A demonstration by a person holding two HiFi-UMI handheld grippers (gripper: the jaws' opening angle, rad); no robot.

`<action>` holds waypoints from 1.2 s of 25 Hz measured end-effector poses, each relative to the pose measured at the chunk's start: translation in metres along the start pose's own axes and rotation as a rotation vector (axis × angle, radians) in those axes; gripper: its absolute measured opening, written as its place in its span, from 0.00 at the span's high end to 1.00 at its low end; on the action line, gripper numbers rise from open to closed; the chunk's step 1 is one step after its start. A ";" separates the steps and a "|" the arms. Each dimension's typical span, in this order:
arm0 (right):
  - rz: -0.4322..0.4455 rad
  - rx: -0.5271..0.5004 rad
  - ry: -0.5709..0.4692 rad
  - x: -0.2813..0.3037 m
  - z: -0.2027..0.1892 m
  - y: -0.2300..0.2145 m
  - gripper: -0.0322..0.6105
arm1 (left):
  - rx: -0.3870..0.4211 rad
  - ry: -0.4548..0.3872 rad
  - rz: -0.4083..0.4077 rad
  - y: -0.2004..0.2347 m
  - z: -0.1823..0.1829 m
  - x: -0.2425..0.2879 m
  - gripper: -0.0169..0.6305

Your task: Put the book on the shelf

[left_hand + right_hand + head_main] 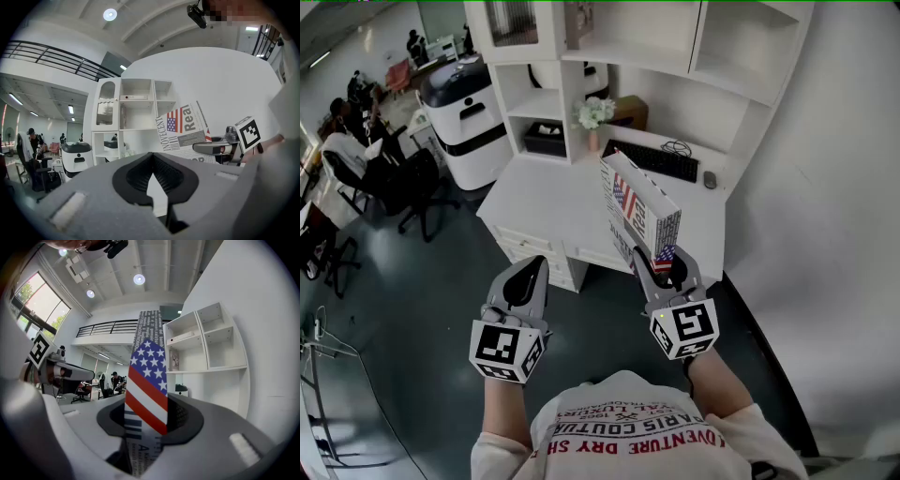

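My right gripper (661, 265) is shut on the lower corner of a book (636, 212) printed with newspaper text and an American flag. The book stands upright in the air over the front of the white desk (546, 201); its spine (146, 380) rises between the jaws in the right gripper view. The white shelf unit (609, 56) stands at the back of the desk, its compartments mostly bare. My left gripper (525, 278) hangs to the left of the book, over the floor, shut with nothing in it. In the left gripper view the book (183, 129) and the right gripper (220, 146) show to the right.
On the desk lie a black keyboard (658, 160), a mouse (710, 180) and a small vase of flowers (594, 116). A white and black machine (469, 117) stands left of the desk. People sit on office chairs (412, 183) at far left. A white wall (834, 187) runs along the right.
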State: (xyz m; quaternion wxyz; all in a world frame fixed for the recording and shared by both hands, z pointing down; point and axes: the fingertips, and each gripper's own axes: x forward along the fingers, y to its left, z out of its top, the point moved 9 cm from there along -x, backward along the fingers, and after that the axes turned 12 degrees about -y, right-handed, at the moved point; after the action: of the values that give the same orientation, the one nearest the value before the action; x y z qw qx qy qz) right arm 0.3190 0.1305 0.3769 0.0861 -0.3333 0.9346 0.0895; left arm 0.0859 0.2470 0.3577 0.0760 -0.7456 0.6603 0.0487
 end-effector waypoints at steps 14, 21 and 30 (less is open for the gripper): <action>0.000 0.019 -0.002 -0.001 -0.001 0.002 0.72 | -0.013 -0.003 -0.023 0.002 -0.006 0.001 0.97; -0.036 0.018 0.013 0.029 -0.008 0.037 0.72 | -0.031 0.016 -0.048 0.048 -0.013 -0.013 0.97; -0.029 0.020 0.001 0.081 -0.020 0.067 0.72 | -0.030 0.053 -0.016 0.109 -0.028 -0.028 0.97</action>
State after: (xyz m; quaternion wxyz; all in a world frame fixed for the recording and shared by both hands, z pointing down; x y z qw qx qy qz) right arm 0.2119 0.1279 0.3861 0.0904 -0.3460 0.9305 0.0788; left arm -0.0267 0.2569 0.3851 0.0474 -0.7530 0.6552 0.0382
